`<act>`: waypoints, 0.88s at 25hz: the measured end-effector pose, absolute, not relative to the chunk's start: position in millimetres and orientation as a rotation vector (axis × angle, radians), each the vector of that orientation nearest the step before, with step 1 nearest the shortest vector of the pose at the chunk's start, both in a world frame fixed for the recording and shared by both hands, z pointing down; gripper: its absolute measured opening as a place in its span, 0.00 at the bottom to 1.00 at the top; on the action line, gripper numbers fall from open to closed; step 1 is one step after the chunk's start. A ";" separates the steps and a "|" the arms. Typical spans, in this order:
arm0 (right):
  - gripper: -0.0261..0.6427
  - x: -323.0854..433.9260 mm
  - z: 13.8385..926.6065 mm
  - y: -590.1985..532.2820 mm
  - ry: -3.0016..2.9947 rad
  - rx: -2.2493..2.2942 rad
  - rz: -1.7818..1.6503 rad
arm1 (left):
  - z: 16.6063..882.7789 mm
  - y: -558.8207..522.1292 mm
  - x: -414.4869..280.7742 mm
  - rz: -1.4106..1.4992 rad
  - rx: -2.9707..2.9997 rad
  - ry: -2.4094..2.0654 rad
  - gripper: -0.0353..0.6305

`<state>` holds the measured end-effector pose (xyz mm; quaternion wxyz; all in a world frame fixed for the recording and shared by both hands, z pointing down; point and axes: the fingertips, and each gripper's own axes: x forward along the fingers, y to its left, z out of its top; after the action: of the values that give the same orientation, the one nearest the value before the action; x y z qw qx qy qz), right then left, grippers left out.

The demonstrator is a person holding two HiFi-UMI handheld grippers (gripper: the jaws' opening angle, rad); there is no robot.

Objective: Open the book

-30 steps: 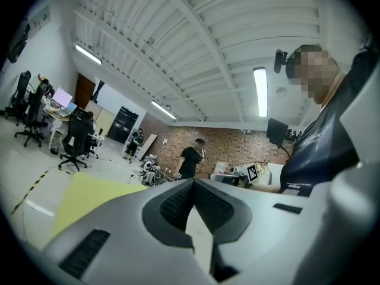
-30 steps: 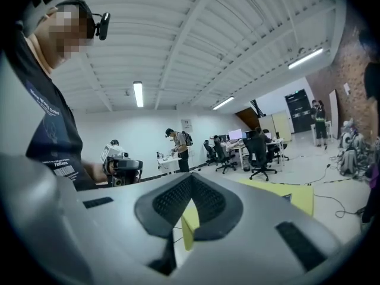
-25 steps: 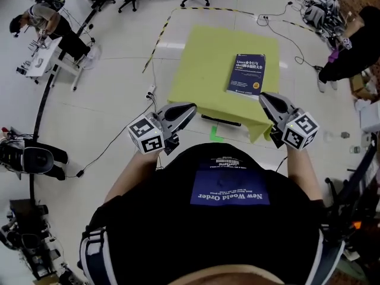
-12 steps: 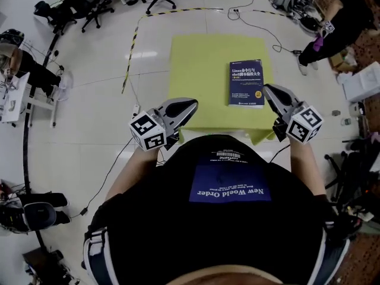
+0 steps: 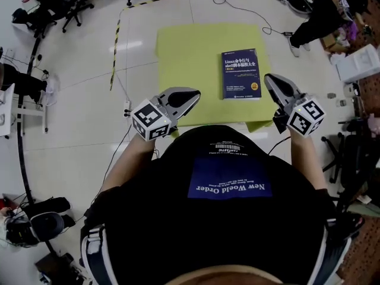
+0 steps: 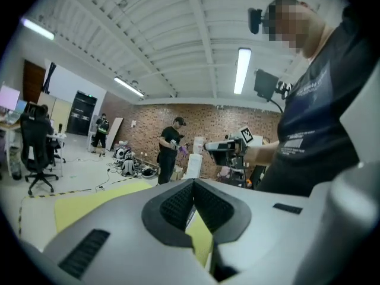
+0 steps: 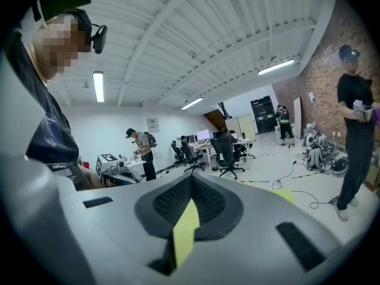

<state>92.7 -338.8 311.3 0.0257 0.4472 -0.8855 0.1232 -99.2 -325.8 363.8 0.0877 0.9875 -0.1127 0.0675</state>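
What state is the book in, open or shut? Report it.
Shut. The book lies flat on the yellow-green table, blue front cover facing up, no pages showing.

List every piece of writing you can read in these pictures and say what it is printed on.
"New World Order": the person's shirt, upside down in the head view.
"Linux", then "shell", amid Chinese characters: cover of the blue book.
Smaller print on both: too small to read.

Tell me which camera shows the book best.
The head view: the book lies closed on the yellow table, its whole cover showing. Both gripper views show only slivers of yellow table, no recognizable book.
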 end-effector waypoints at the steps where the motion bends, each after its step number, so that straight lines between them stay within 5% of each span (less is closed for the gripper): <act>1: 0.02 101.4 311.1 -342.0 -2.742 1.371 0.377 | 368.7 -327.5 -88.0 0.260 2.963 -0.355 0.06; 14: 0.02 206.3 389.8 -374.4 -2.733 1.331 0.492 | 512.4 -334.5 84.1 1.007 3.066 -0.150 0.08; 22: 0.02 219.3 450.5 -383.4 -2.787 1.375 0.641 | 602.9 -345.4 141.2 1.505 3.166 0.022 0.40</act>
<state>219.3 -383.4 450.5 -0.0157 0.4334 -0.8782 0.2019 141.2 -345.4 602.9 -0.1810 0.8882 0.0062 0.4223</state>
